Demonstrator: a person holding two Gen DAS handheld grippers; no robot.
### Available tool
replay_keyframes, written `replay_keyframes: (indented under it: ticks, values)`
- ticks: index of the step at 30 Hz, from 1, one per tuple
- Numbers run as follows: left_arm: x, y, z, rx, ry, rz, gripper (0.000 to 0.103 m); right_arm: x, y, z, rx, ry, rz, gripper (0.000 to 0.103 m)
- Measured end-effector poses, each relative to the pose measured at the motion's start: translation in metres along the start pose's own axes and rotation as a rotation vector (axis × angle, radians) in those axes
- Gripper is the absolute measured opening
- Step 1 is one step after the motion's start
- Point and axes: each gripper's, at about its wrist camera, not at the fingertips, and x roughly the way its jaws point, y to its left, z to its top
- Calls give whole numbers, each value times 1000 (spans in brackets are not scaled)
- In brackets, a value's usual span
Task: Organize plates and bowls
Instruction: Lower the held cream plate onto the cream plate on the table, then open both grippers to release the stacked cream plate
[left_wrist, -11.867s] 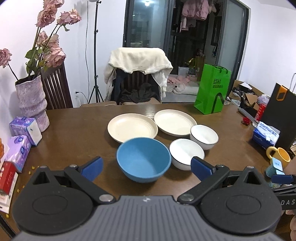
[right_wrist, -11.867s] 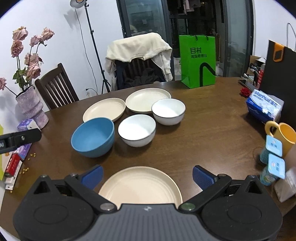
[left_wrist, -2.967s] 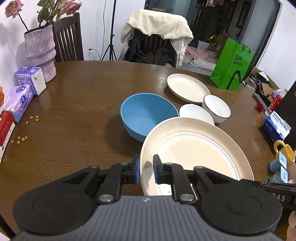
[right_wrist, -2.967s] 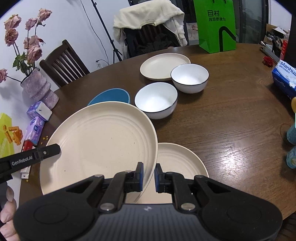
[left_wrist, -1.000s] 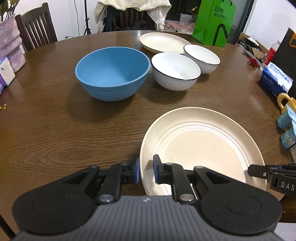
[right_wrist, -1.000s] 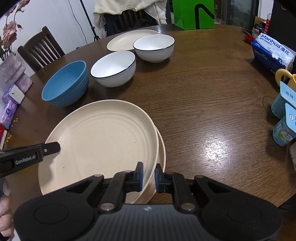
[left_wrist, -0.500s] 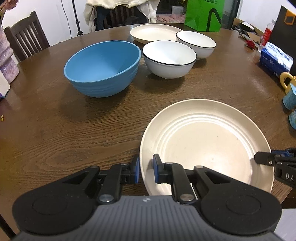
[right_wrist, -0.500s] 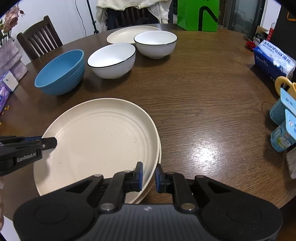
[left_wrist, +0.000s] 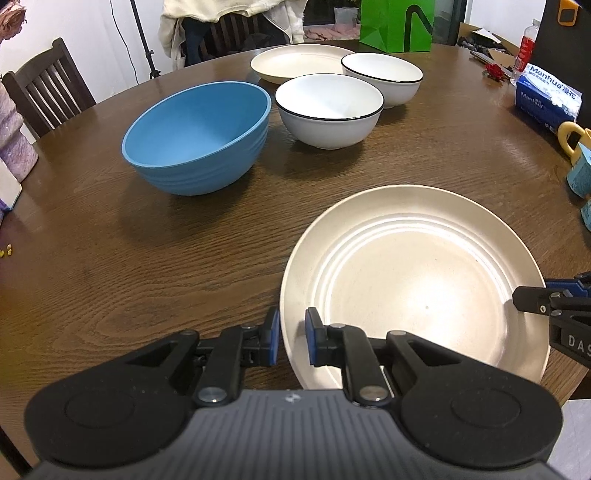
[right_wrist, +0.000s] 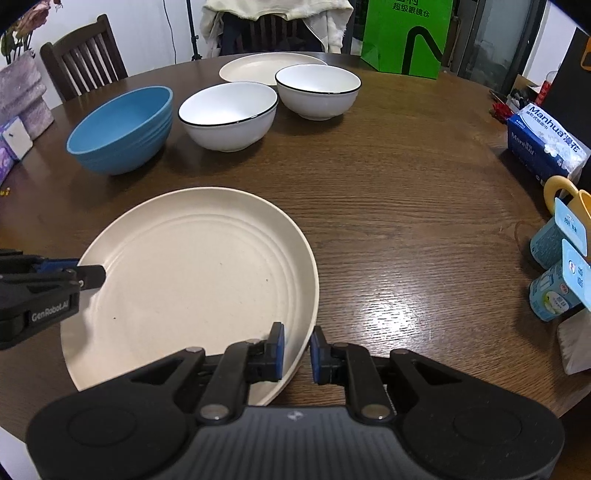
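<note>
**Cream plate set down, both grippers on its rim**

Step in hand, as I read it: stacking the wide cream ribbed plate (left_wrist: 413, 280) at the near edge of the round dark wooden table (left_wrist: 110, 266). It lies flat there. I judge it sits on a second plate, but neither view now shows one beneath it.

Left gripper (left_wrist: 291, 336): jaws nearly closed, pinching the plate's near-left rim. Right gripper (right_wrist: 296, 350): likewise nearly closed, astride the near-right rim; I read it as gripping too.

Next move, I judge: open both sets of jaws, back off without dragging the plate, then go for the other cream plate (right_wrist: 266, 66) toward the far edge.

Blue ribbed bowl (left_wrist: 199, 136) stands mid-table on the left, two white black-rimmed bowls (left_wrist: 328, 109) to its right, the farther one just in front of the far plate.

Views: the right wrist alone shows the small blue-lidded cups (right_wrist: 554, 273) at the right edge; the left wrist shows only a sliver of them.
</note>
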Motion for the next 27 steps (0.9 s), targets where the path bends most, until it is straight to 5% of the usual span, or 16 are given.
replay_keyframes:
  ticks: [17, 21, 27]
  values:
    - [-1, 5, -3, -16, -4, -23, 16, 9, 2, 0, 8, 22, -21, 15]
    - [-6, 6, -3, -20, -21, -29, 28, 9, 1, 0, 20, 25, -11, 19]
    - [-21, 9, -1, -29, -62, -21, 52, -1, -3, 0, 43, -7, 15, 53]
